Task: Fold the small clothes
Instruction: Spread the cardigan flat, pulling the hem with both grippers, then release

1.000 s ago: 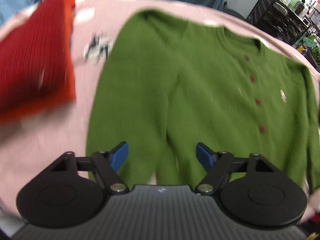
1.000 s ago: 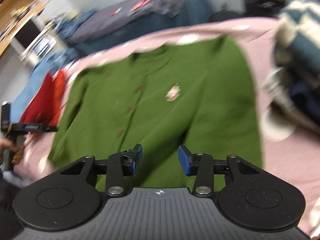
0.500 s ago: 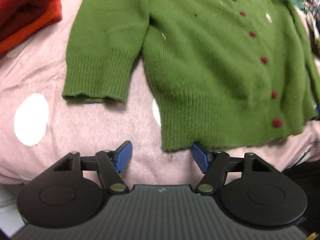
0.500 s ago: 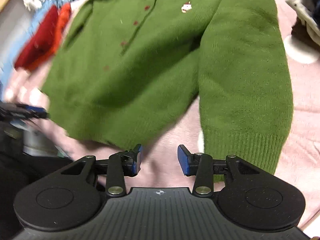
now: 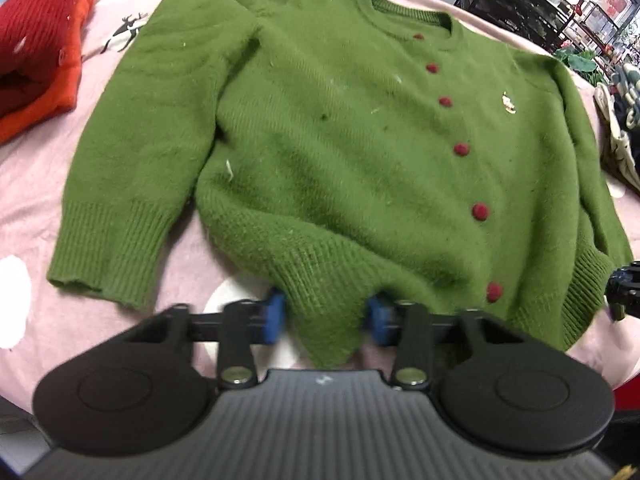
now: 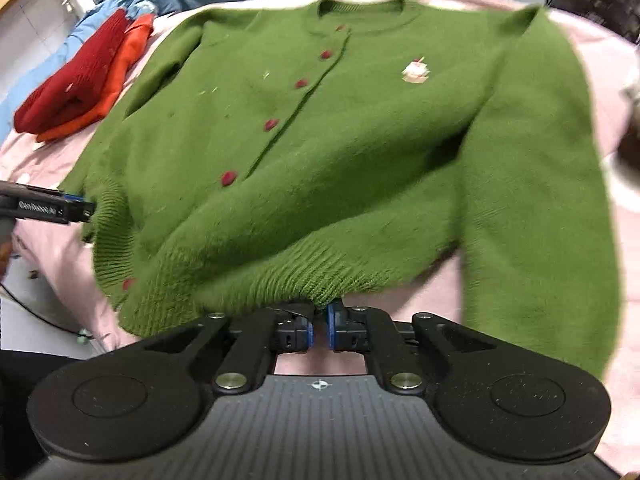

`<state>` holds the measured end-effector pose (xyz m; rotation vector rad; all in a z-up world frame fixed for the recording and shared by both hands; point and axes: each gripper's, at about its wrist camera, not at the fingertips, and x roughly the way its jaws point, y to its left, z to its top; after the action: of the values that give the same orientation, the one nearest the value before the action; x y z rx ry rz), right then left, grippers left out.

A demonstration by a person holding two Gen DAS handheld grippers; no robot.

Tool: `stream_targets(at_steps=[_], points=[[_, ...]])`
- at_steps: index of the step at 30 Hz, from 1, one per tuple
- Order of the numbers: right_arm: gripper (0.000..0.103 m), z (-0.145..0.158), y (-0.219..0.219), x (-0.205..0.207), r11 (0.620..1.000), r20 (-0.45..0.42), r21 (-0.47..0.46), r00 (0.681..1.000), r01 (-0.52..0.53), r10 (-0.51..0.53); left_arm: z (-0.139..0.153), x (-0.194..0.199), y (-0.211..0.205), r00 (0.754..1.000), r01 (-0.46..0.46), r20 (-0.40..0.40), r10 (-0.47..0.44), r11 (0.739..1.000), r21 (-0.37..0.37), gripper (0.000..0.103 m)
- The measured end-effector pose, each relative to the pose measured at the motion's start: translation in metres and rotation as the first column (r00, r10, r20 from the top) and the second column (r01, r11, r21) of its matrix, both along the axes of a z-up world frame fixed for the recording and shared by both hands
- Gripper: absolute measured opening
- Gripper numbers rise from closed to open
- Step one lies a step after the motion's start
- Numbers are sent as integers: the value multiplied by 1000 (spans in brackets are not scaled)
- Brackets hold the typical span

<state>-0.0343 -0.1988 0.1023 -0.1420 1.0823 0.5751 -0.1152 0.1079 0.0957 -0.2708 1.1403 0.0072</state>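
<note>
Lying face up across the pink spotted bedcover (image 5: 36, 184), the green cardigan (image 5: 340, 140) had its neckline toward the far edge and its ribbed hem at the near edge, both sleeves spread out to the sides. Dark red buttons (image 5: 461, 149) ran down the front, and a small pale emblem (image 6: 416, 72) sat on the chest. Left gripper (image 5: 326, 316) was at the hem, its blue pads (image 5: 276, 314) fairly wide apart with a bunched fold of rib knit between them; whether the pads pressed the cloth could not be told. Right gripper (image 6: 319, 330) was at the hem further along, its blue pads (image 6: 334, 326) drawn close with only a narrow gap, the hem's edge lifted just above them; an actual pinch could not be confirmed. Folded red and orange knitwear (image 6: 76, 88) lay near the far left corner of the cover, apart from the cardigan's sleeve.
</note>
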Motion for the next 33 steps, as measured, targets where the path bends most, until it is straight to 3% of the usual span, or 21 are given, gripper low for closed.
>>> stream_targets(at_steps=[1,6,10,14,18,20,21,22,24,27,29,33], points=[[9,5,-6,-1,1000,6,-5,1000,10,-10,3,4,-5,1000,5,9,-5,1000,17,27],[8,40,-37,-7,999,-7,-21,1000,28,-28,33,-8,15,1000,-8,15,8,999,40,24],[8,52,-63,-11,998,-93,-64,996,-21,15,41,-16,33,999,-8,-31,10,998,55,23],[8,40,-65,-15,997,-185,-64,982,-37,25,20,-23,36,990,31,-137,-17,995,95,15],[13,5,-65,-13,992,-267,-93,958,80,-102,-2,-33,39,979,5,-204,15,995,95,15],[42,-11,-68,-12,981,-314,-134,932,143,-179,-2,-35,38,977,-4,-211,26,995,103,23],[44,-12,-70,-14,977,-318,-146,928,153,-192,1,-35,37,976,-1,-214,25,994,112,28],[45,-9,-73,-17,978,-308,-138,931,158,-194,3,-35,38,975,2,-220,25,993,122,42],[45,4,-83,-24,974,-249,-150,946,171,-205,12,-34,41,976,-2,-214,34,989,149,59],[47,24,-102,-25,956,-123,-176,959,233,-256,29,-32,50,985,-29,-166,55,987,157,66],[58,27,-117,-20,934,-68,-167,942,315,-329,40,-24,54,987,-65,-134,85,987,145,70],[59,12,-136,-7,886,-105,-111,881,450,-460,56,1,47,993,-87,-71,96,989,118,76]])
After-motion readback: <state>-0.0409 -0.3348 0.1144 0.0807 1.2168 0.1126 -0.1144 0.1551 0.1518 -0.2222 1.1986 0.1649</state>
